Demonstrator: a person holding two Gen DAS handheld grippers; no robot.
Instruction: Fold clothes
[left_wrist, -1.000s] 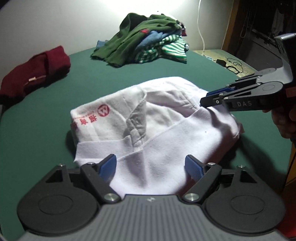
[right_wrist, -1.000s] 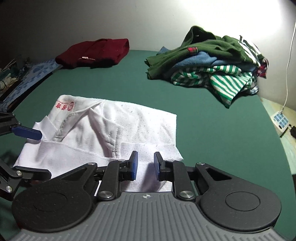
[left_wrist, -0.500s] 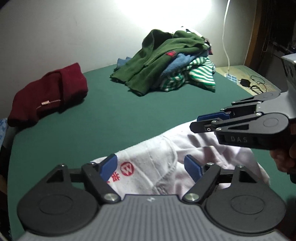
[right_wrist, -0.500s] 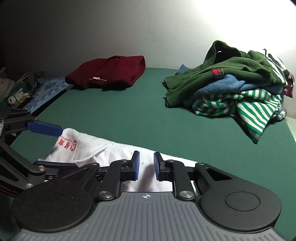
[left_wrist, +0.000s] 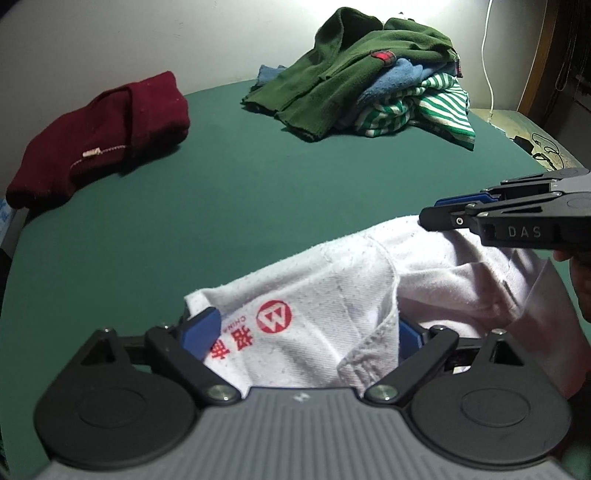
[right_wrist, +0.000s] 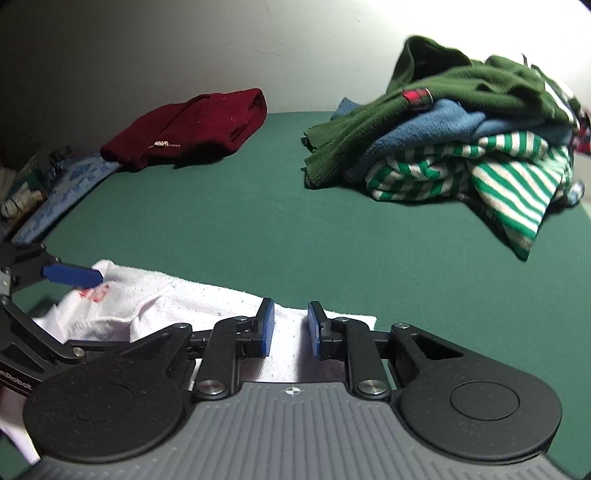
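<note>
white shirt (left_wrist: 332, 295) lies between the wide-apart left tool (left_wrist: 306, 328) and narrowly parted right tool (right_wrist: 288, 326).

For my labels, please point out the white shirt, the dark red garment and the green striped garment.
white shirt (left_wrist: 314, 295), left wrist view, beside its red logo.
dark red garment (right_wrist: 192, 129), right wrist view, its top.
green striped garment (right_wrist: 509, 184), right wrist view, hanging part.

The shirt (left_wrist: 332, 295) is seen at the near edge of the table (left_wrist: 258, 184); a folded sweater (left_wrist: 107, 133) is placed far left, a clothes pile (left_wrist: 369, 85) far right, well apart
</note>
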